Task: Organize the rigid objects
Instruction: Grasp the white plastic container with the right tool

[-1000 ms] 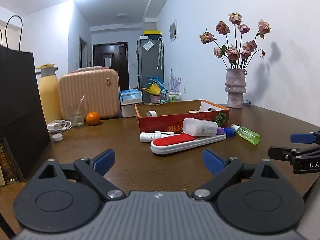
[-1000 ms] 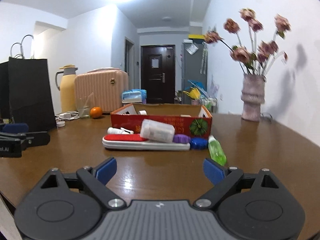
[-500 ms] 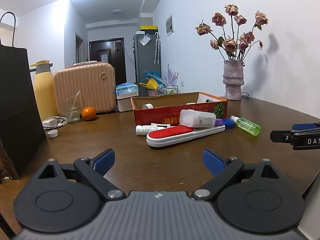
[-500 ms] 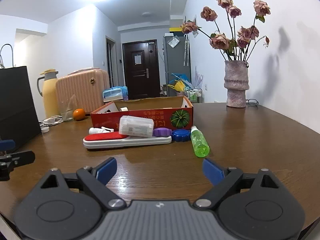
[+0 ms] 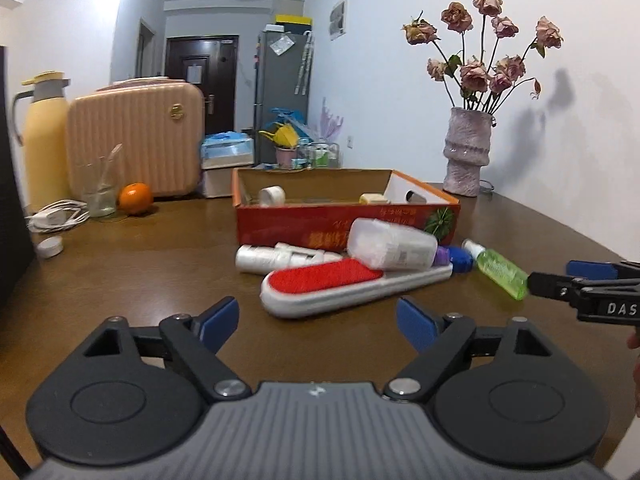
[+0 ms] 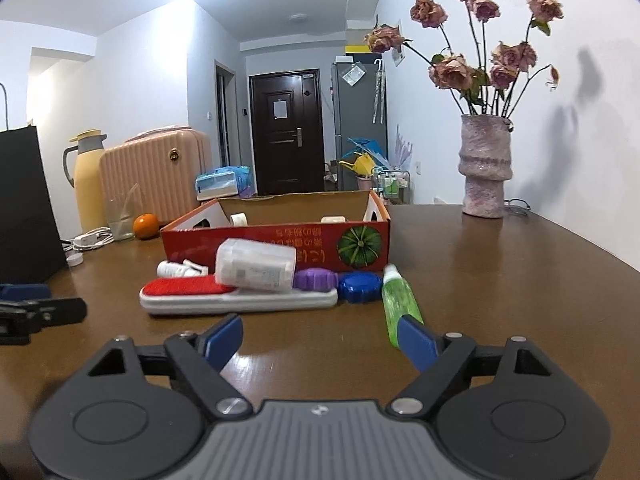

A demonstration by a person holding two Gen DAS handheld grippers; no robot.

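From the left wrist, we are on the approach: our left claw, jaws just narrowing but empty, faces the red-and-white lint brush on the brown tabletop.

From the right wrist, our right claw, likewise narrowing and empty, nears the green bottle, perhaps touching; next we centre it.

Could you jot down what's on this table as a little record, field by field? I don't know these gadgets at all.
Surface: brown wooden table
Container: red cardboard box, open on top, a tape roll inside
In front of box: lint brush with red pad, clear tub lying across it, white tube, purple cap, blue lid, green spray bottle
Left gripper: open, holding nothing, jaws just narrowing
Right gripper: open, holding nothing, jaws just narrowing, one of its fingers beside the green bottle
Background: vase of dried roses, orange
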